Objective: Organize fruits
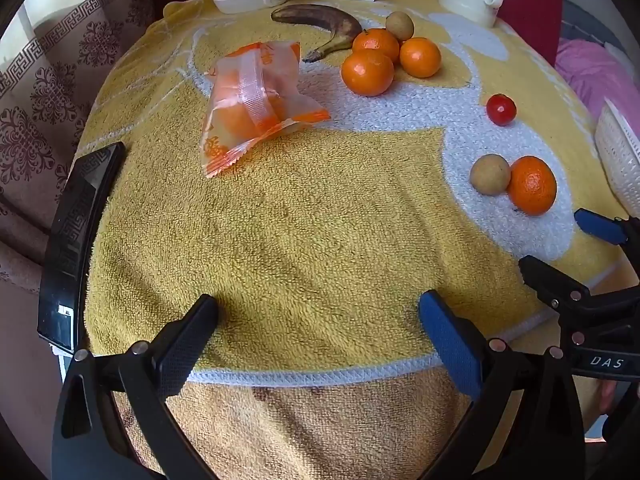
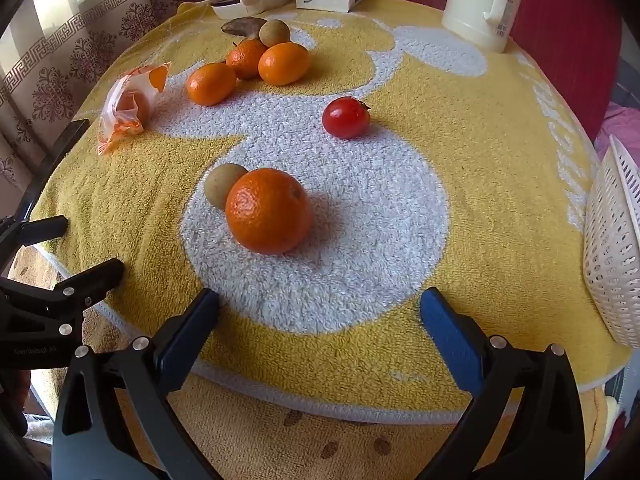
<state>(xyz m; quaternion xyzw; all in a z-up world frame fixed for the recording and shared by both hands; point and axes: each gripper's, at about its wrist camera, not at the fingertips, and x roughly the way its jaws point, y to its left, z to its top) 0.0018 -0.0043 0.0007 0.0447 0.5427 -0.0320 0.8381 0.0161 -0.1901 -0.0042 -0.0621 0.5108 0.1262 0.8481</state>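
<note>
Lying flat, banana (image 1: pixel 320 24) lengthwise left-right, stem toward oranges (image 1: pixel 368 72)

A yellow-and-white towel (image 2: pixel 460 128) covers the table, with a lone orange (image 2: pixel 269 211) on its white patch and a small brown fruit (image 2: pixel 219 184) touching it. Beyond the orange sits a red tomato (image 2: pixel 345 117); farther back, three oranges (image 2: pixel 248 70), another brown fruit (image 2: pixel 274 33) and a dark banana (image 1: pixel 320 24) cluster together. A wrapped orange packet (image 2: pixel 126 106) lies left of the cluster, a white basket (image 2: pixel 612 248) at the towel's right edge.
</note>
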